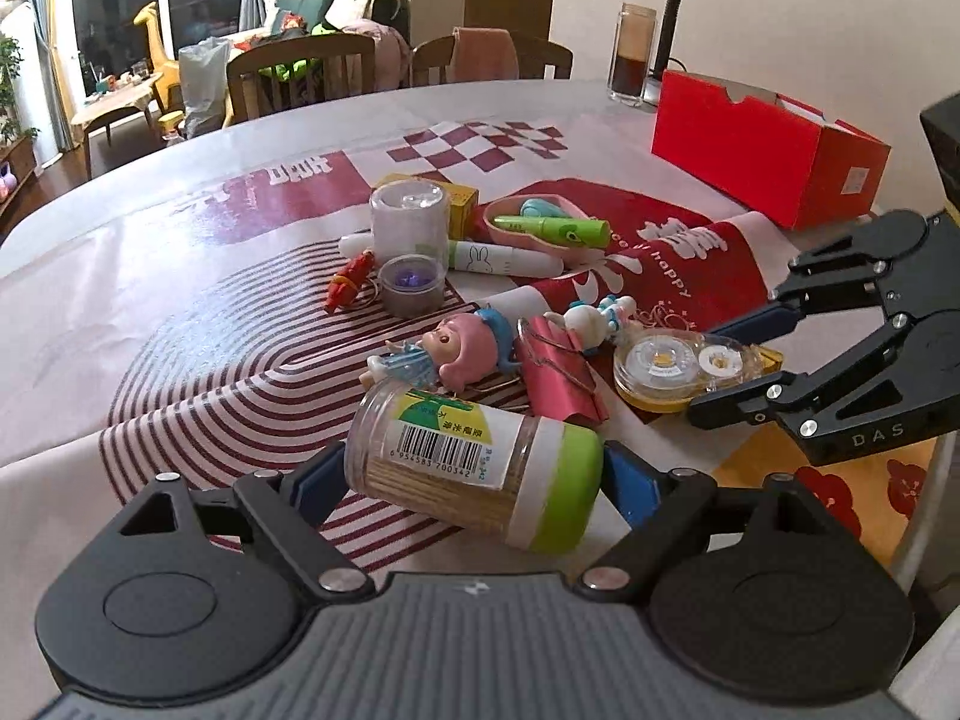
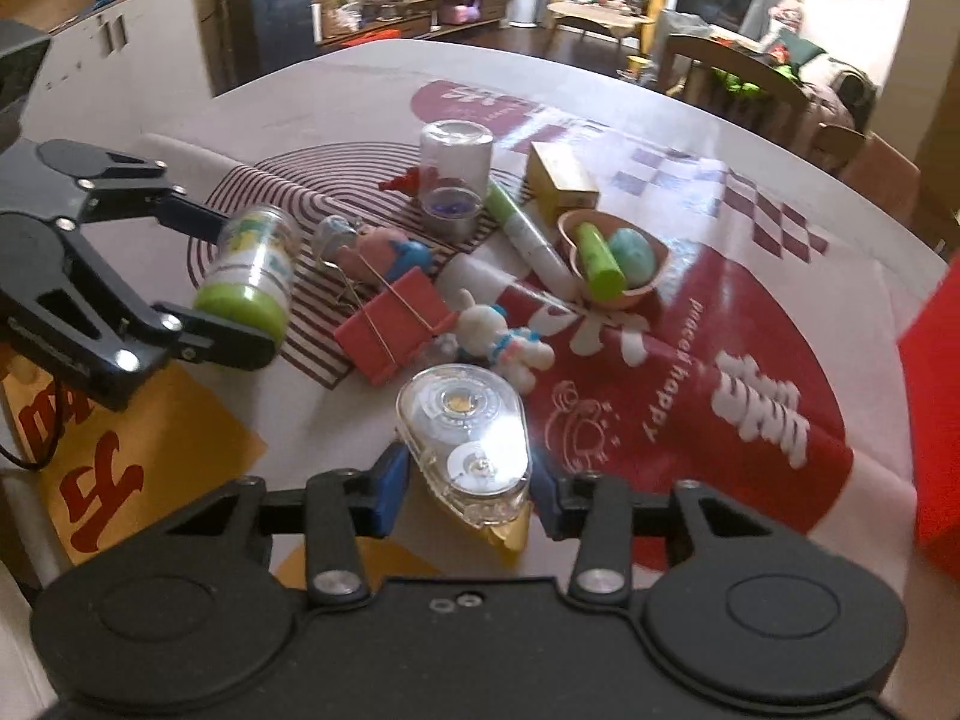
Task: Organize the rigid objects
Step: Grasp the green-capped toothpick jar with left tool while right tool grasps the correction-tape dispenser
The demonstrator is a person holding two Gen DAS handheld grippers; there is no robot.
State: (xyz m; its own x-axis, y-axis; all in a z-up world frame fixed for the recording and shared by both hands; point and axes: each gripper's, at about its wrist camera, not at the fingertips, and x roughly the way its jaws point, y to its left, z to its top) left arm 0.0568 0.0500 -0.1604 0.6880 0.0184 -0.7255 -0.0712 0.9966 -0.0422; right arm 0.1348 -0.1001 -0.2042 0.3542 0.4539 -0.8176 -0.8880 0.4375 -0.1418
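A clear toothpick jar (image 1: 468, 468) with a green cap lies sideways between the blue pads of my left gripper (image 1: 471, 480), which is shut on its two ends. From the right wrist view the same jar (image 2: 252, 264) sits across the left gripper (image 2: 210, 279). A clear correction tape dispenser (image 2: 468, 432) with a yellow tip rests on the tablecloth. My right gripper (image 2: 468, 495) has its pads against both sides of the dispenser's narrow end. In the left wrist view the right gripper (image 1: 708, 375) flanks the dispenser (image 1: 666, 366).
Scattered nearby: a pink-haired doll (image 1: 462, 342), a red clip (image 1: 558, 372), a bunny figure (image 1: 600, 315), a pink bowl (image 1: 510, 234) holding a green pen, a white marker (image 1: 504, 258), a clear tumbler (image 1: 411, 240). A red box (image 1: 768, 150) stands far right beside a lamp (image 1: 672, 24).
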